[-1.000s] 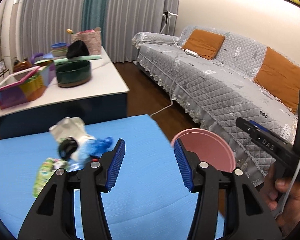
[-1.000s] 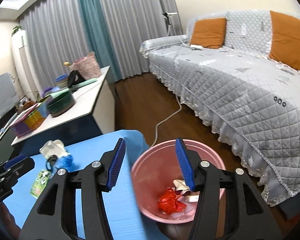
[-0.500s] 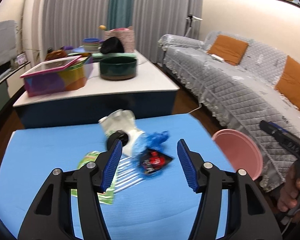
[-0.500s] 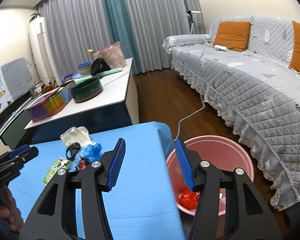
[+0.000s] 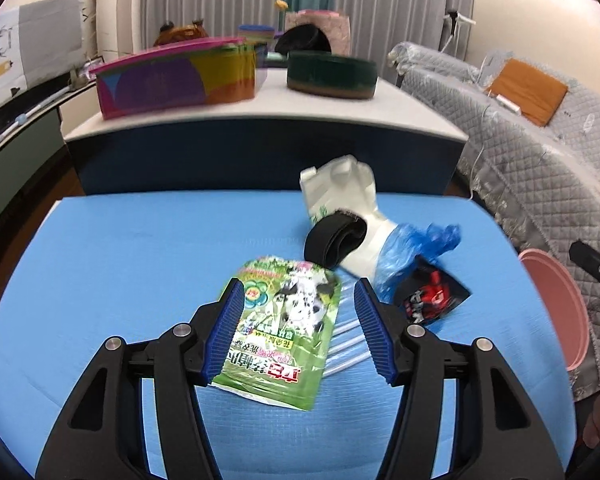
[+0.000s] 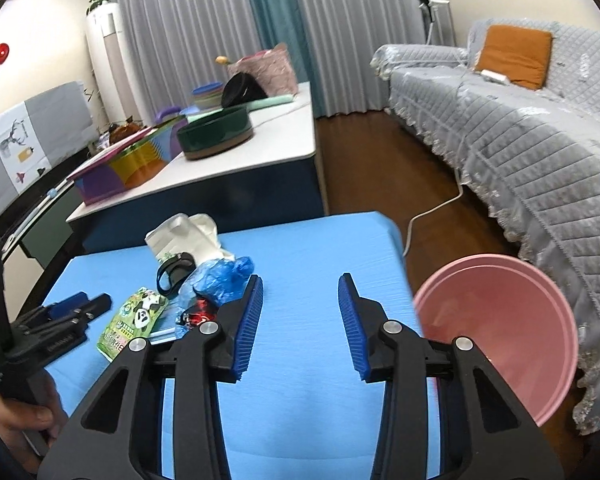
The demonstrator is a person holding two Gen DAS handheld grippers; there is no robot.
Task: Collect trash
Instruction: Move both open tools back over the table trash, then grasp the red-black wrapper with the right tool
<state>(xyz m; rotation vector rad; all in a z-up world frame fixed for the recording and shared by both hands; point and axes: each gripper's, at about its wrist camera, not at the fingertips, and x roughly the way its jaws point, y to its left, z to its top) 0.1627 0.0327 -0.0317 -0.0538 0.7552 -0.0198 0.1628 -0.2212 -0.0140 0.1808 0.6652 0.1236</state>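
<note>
A pile of trash lies on the blue table (image 5: 120,260): a green snack packet (image 5: 280,332), a black and red wrapper (image 5: 432,296), a crumpled blue plastic bag (image 5: 412,252), a white crumpled bag (image 5: 340,184), a black band (image 5: 334,240) and clear straws (image 5: 348,344). My left gripper (image 5: 298,286) is open, its pads on either side of the green packet and not pressing on it. My right gripper (image 6: 300,280) hovers over bare table just right of the blue bag (image 6: 220,276); its jaws are closing with nothing between them. The pink bin (image 6: 500,320) stands at the table's right edge.
Behind the blue table a white counter (image 6: 260,148) carries a colourful box (image 5: 180,80) and a dark green bowl (image 5: 332,74). A grey quilted sofa (image 6: 520,140) with orange cushions fills the right side. A white cable (image 6: 432,208) trails over the wooden floor.
Both grippers swung left, away from the pink bin, and dropped toward the trash pile. The left one now straddles the green packet. The right jaws have narrowed.
</note>
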